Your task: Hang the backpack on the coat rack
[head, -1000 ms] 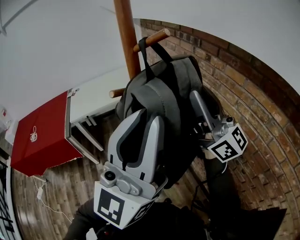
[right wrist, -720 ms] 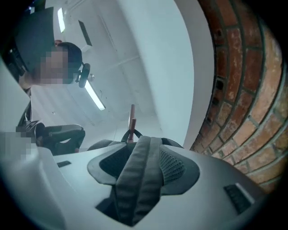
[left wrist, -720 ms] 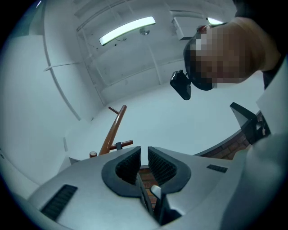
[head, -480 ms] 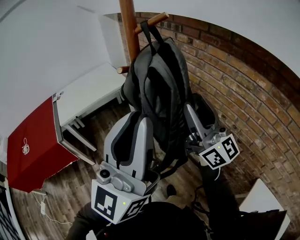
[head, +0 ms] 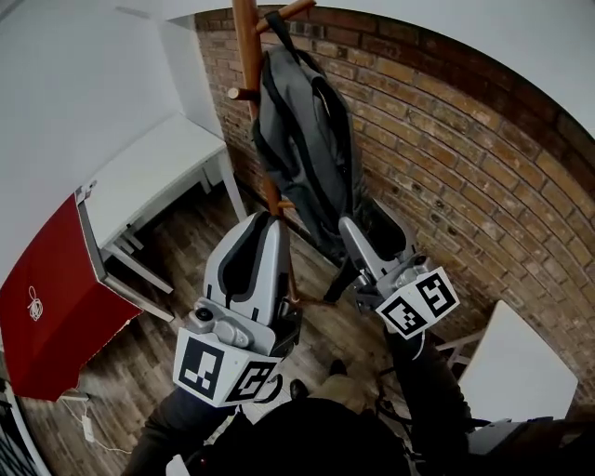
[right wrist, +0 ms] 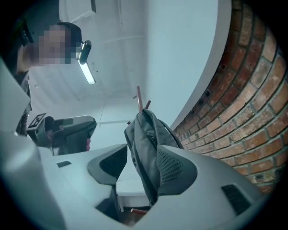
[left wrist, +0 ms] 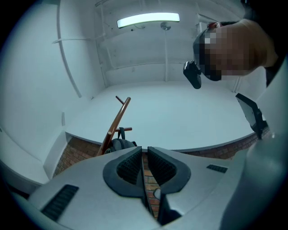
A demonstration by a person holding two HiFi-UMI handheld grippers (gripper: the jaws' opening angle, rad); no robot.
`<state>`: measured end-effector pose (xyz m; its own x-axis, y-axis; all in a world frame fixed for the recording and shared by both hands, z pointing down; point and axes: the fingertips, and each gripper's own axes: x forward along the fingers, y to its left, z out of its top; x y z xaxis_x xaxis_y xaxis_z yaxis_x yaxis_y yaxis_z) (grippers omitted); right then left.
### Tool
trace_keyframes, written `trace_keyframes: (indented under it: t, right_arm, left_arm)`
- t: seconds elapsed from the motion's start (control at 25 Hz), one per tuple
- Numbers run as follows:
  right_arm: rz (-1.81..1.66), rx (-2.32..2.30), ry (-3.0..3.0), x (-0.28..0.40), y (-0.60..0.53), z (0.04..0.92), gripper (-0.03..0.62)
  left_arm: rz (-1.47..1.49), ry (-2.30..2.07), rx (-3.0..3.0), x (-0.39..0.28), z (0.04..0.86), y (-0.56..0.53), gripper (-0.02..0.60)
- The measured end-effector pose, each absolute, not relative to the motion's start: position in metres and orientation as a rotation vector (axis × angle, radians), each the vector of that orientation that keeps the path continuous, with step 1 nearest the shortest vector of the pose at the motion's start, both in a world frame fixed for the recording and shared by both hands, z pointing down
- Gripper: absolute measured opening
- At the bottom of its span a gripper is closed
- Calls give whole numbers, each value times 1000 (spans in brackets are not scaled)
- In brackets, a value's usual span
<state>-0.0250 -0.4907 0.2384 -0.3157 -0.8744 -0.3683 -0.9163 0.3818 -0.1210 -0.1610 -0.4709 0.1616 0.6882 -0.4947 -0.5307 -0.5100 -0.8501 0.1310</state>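
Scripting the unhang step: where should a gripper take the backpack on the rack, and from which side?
Likely the top loop just below the peg: the backpack hangs by it. Come from the open room side, lifting along the upward-tilted peg; the brick wall is behind, the rack pole alongside.

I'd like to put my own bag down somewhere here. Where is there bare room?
The white table top, between the red panel and the coat rack, looks bare. So does the wood floor beside its legs. It is crowded where the backpack hangs between rack and brick wall.
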Motion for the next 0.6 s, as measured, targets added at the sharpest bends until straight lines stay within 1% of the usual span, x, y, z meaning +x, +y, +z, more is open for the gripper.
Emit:
trace_keyframes:
  t: [0.28,0.36,0.4,0.52,0.6]
  right_arm:
    - [115,-1603,2352,-43,-464,247,207]
    - [128,-1602,2383,-48,-458,248,197]
    - [131,-1605,2395,-49,-455,250,183]
    - [122,-1610,2419,-52,-445,254,61]
    - [127,-1605,2429,-53,-438,255,22]
  left_arm:
    - [729,791,-2929,-144,199,-463,19]
    - [701,783,-2938,-139,205,-460,11]
    - [684,781,-2941,-136,208,-457,9]
    - [622,776,-2958,-128,217,-448,9]
    - [579,772,-2972,-122,224,-444,9]
